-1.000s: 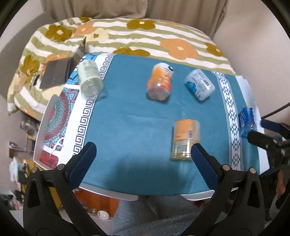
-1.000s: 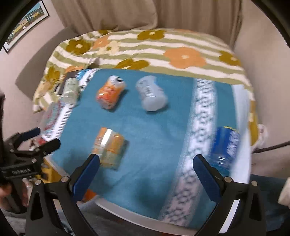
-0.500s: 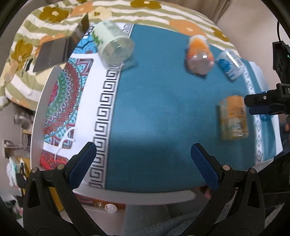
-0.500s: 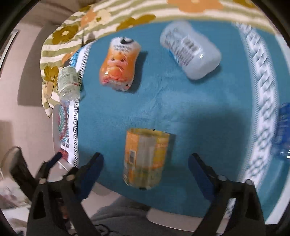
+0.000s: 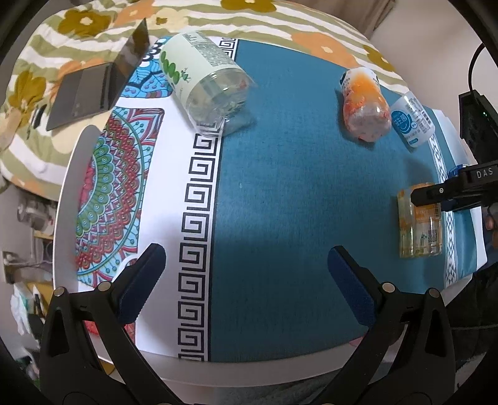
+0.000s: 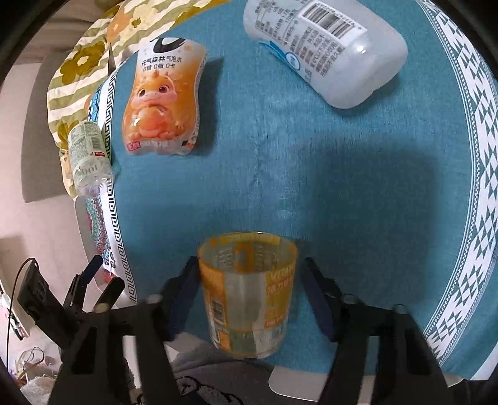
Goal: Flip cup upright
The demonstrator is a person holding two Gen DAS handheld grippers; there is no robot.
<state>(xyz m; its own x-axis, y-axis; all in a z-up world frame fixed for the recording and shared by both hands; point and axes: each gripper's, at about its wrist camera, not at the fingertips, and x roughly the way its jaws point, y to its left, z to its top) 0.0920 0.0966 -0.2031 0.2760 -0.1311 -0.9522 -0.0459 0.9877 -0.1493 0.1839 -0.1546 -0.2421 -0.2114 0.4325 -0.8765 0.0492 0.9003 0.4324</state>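
Several cut-bottle cups lie on their sides on a teal cloth. The yellow-orange cup lies near the table's front edge; it also shows in the left wrist view. My right gripper is open, with its blue fingers on either side of this cup, not touching it. My left gripper is open and empty over the front left of the cloth. A green-label cup, an orange dragon cup and a white-blue cup lie farther back.
The round white table carries the teal cloth with a patterned border. A laptop sits on the flowered bedspread behind. The table's front edge is just under both grippers.
My right gripper has moved forward and down until its open fingers flank the yellow-orange cup. My left gripper has shifted slightly closer to the cloth and stays open.
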